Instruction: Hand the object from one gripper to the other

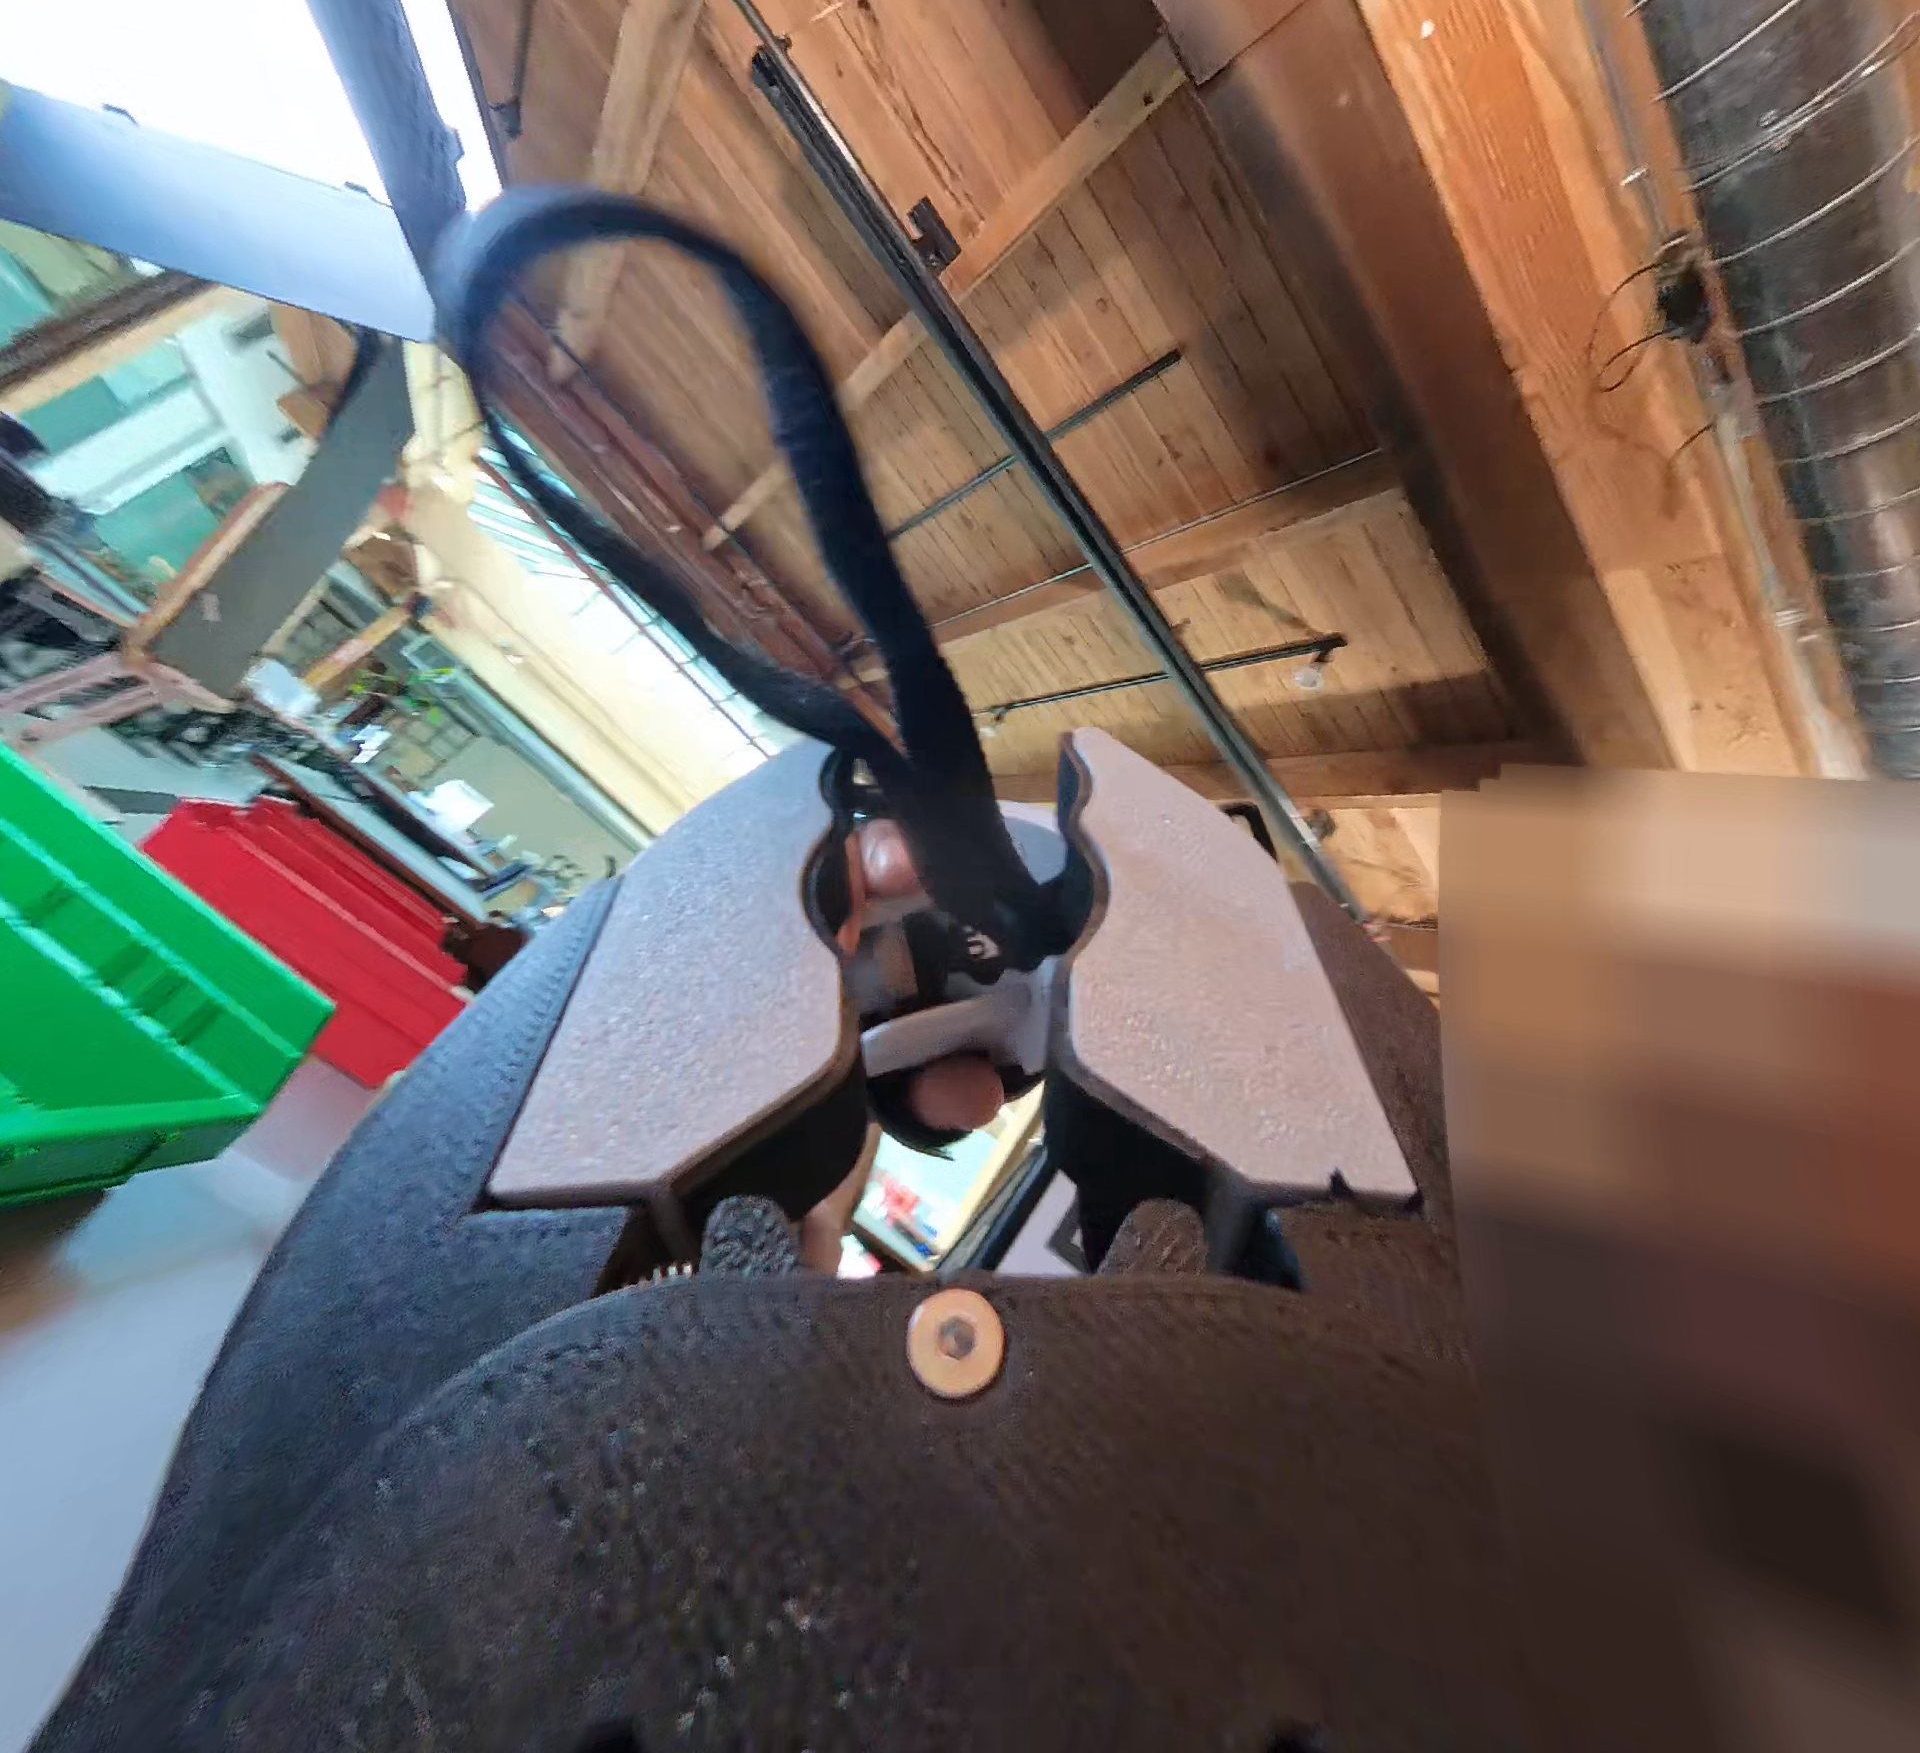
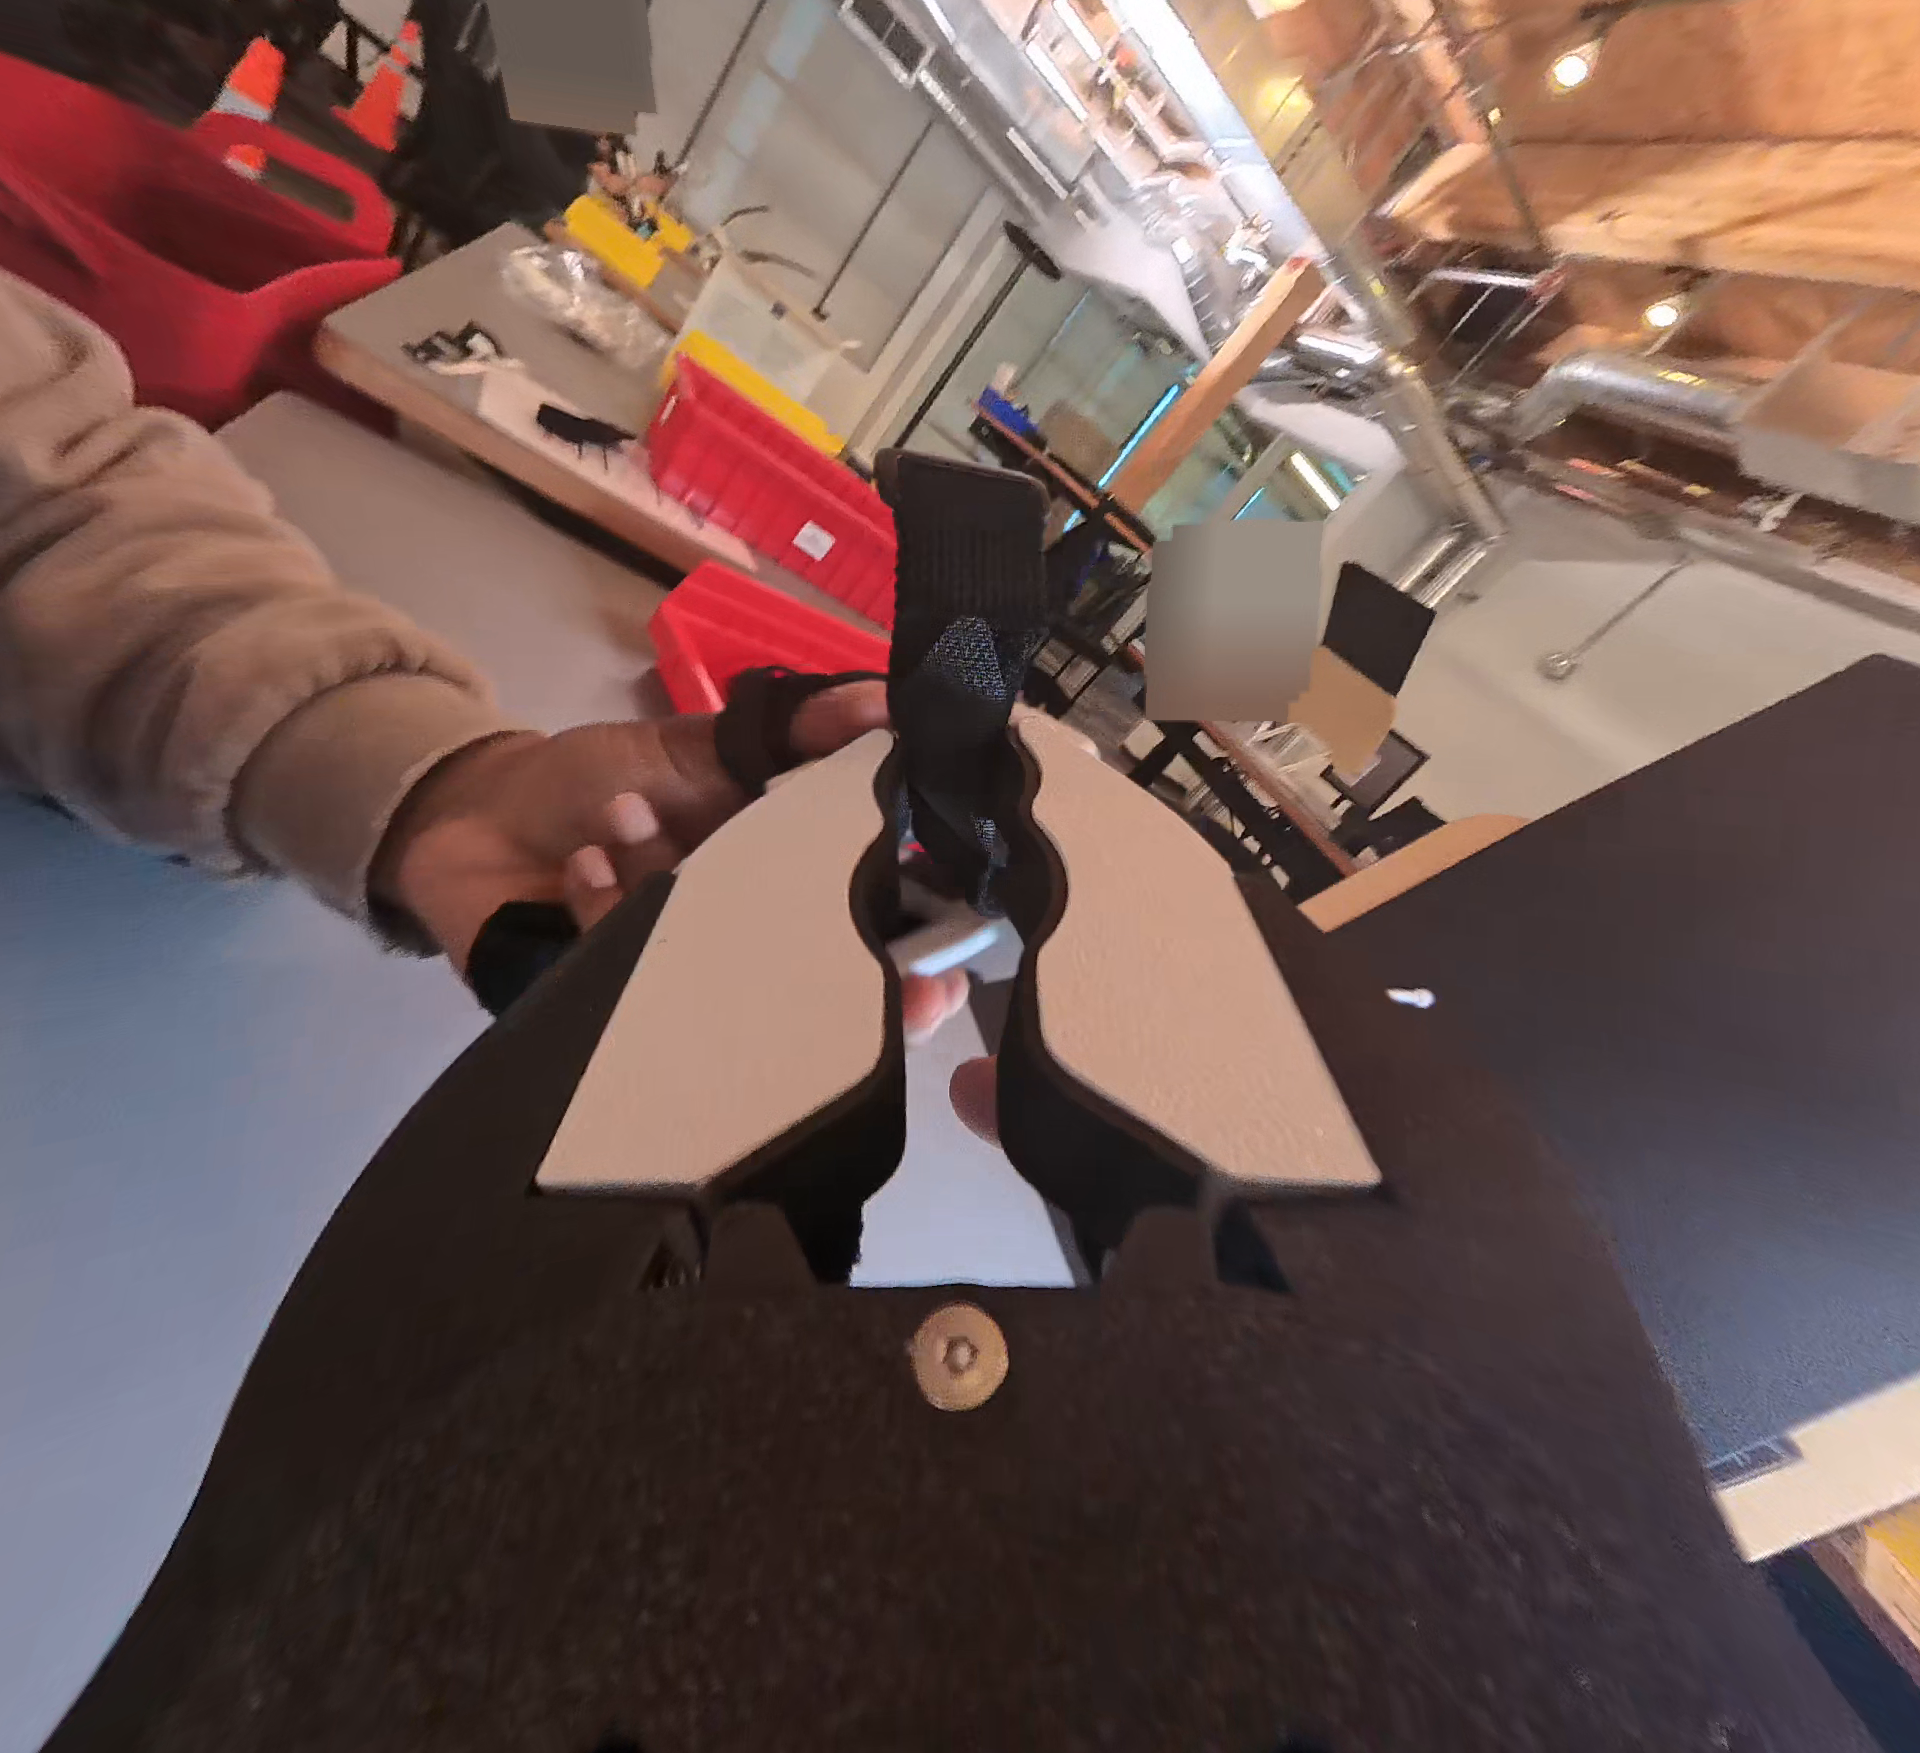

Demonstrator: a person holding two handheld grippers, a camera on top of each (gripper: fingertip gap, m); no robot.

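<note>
While the left gripper (image 1: 951, 794) points up toward the plank ceiling (image 1: 1091, 269), its grey fingers (image 1: 707, 997) stand apart, with a clear gap between the tips. A black strap loop (image 1: 821, 456) rises out of that gap and curls up and to the left in the air. Whether the left fingers actually press on the strap cannot be told; its lower end passes between them and down toward a grey part and some fingertips seen behind the gap.

From the right wrist view, the right gripper (image 2: 956, 747) has its tips drawn close together and pinches a black fabric object (image 2: 961, 623), a ribbed band with a bluish mesh patch lower down. The object stands upright above the tips, and a tail of it hangs down between the fingers (image 2: 769, 965). It is carried in the air, resting on no surface.

A person's hand (image 2: 582, 830), in a beige sleeve (image 2: 177, 643), sits just left of the right gripper and touches the object's side, a black loop around one finger.

Below lies a pale bench (image 2: 343, 581) with red bins (image 2: 758, 477) at its far edge. A green bin (image 1: 114, 997) and a red bin (image 1: 301, 914) show at the left edge of the left wrist view.
</note>
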